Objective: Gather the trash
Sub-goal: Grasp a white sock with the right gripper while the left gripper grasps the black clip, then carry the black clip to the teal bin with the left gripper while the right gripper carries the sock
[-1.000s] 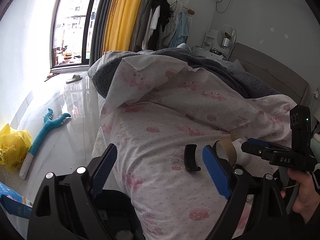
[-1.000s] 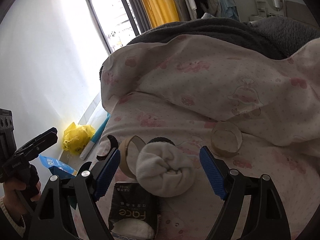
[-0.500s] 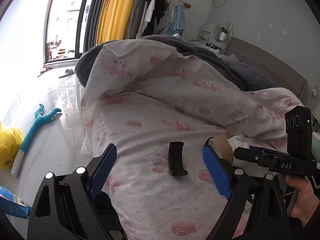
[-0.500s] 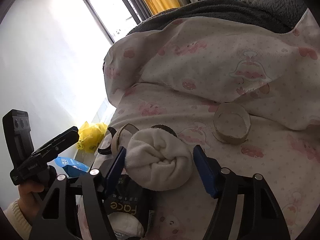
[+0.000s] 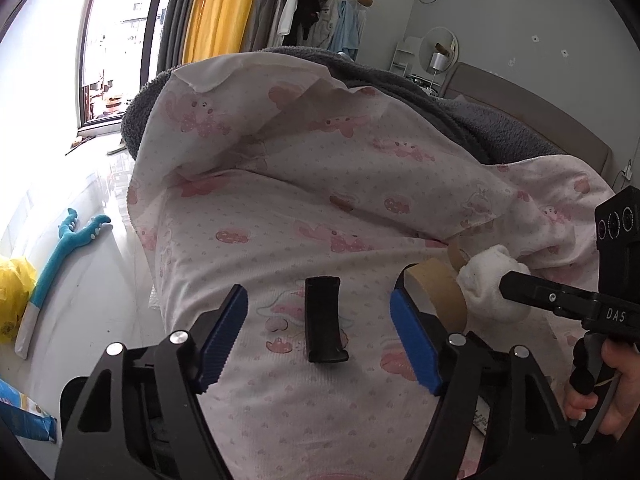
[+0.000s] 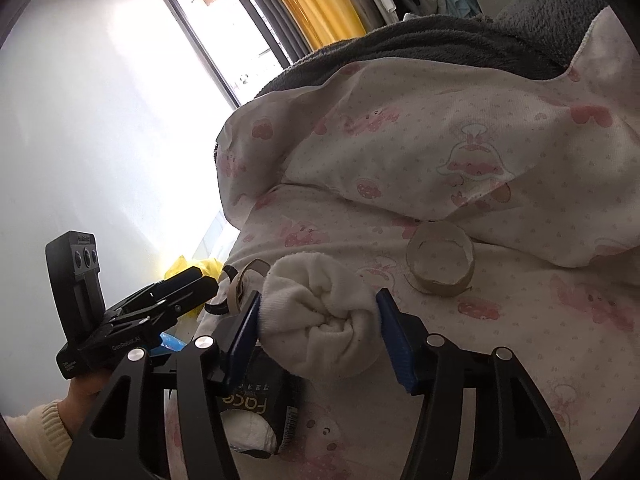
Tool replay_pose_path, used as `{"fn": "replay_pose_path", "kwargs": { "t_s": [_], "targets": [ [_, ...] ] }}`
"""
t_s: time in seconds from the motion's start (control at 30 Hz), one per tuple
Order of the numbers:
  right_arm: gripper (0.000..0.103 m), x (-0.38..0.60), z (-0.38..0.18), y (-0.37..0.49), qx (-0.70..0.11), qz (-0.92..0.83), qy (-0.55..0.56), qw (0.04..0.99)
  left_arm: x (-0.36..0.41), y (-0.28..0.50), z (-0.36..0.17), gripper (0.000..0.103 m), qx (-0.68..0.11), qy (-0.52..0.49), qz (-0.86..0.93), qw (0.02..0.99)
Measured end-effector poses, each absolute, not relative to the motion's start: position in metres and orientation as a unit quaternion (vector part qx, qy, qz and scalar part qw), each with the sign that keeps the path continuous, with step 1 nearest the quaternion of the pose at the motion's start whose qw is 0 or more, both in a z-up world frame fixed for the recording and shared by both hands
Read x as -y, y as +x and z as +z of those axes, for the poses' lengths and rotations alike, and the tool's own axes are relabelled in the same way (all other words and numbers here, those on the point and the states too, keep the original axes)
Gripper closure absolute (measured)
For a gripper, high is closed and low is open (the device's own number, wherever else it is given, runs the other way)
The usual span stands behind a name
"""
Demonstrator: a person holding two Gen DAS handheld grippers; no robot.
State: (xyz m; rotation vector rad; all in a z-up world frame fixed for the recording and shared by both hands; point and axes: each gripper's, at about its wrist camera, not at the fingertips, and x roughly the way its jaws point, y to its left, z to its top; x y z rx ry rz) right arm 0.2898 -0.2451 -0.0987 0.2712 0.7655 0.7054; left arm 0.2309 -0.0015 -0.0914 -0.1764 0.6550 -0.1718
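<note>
On the pink-patterned bed sheet [image 5: 280,216], a curved black plastic piece [image 5: 324,319] lies between the open fingers of my left gripper [image 5: 320,328], not touched. My right gripper [image 6: 318,326] is shut on a rolled white sock [image 6: 320,316]; the sock also shows in the left wrist view [image 5: 490,284]. A brown tape roll [image 5: 438,292] lies just beside the sock. A torn cardboard ring [image 6: 440,260] lies farther up the bed. A black "Face" packet [image 6: 256,404] lies under my right gripper.
A grey blanket [image 5: 500,120] and a folded duvet [image 6: 460,140] fill the far side of the bed. On the floor to the left lie a blue toy [image 5: 68,248], a yellow bag [image 5: 12,292] and a blue packet [image 5: 20,416]. The bed's edge drops to the floor at left.
My right gripper's fingers have closed in onto the white sock. My left gripper has moved over the bed so that the black piece now lies between its open fingers.
</note>
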Motion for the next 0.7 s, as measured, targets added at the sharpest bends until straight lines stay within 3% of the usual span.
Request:
{"fn": "replay_pose_path", "kwargs": {
  "t_s": [0.13, 0.3, 0.47, 0.53, 0.6, 0.7],
  "targets": [
    [0.044, 0.254, -0.098, 0.289, -0.361, 0.334, 0.134, 0.86, 0.003, 0.237, -0.098, 0.038, -0.327, -0.099, -0.085, 0.936],
    [0.044, 0.259, -0.098, 0.288, -0.362, 0.331, 0.134, 0.861, 0.008, 0.244, -0.103, 0.057, -0.338, -0.094, -0.078, 0.933],
    [0.044, 0.263, -0.099, 0.288, -0.363, 0.328, 0.133, 0.862, 0.01, 0.247, -0.105, 0.061, -0.344, -0.09, -0.073, 0.932],
    [0.044, 0.265, -0.098, 0.287, -0.362, 0.328, 0.133, 0.862, 0.01, 0.248, -0.106, 0.067, -0.347, -0.09, -0.073, 0.931],
    [0.044, 0.264, -0.098, 0.287, -0.362, 0.328, 0.132, 0.863, 0.01, 0.249, -0.108, 0.078, -0.353, -0.089, -0.073, 0.929],
    [0.044, 0.262, -0.096, 0.285, -0.361, 0.329, 0.128, 0.863, 0.009, 0.25, -0.109, 0.081, -0.36, -0.089, -0.081, 0.925]
  ]
}}
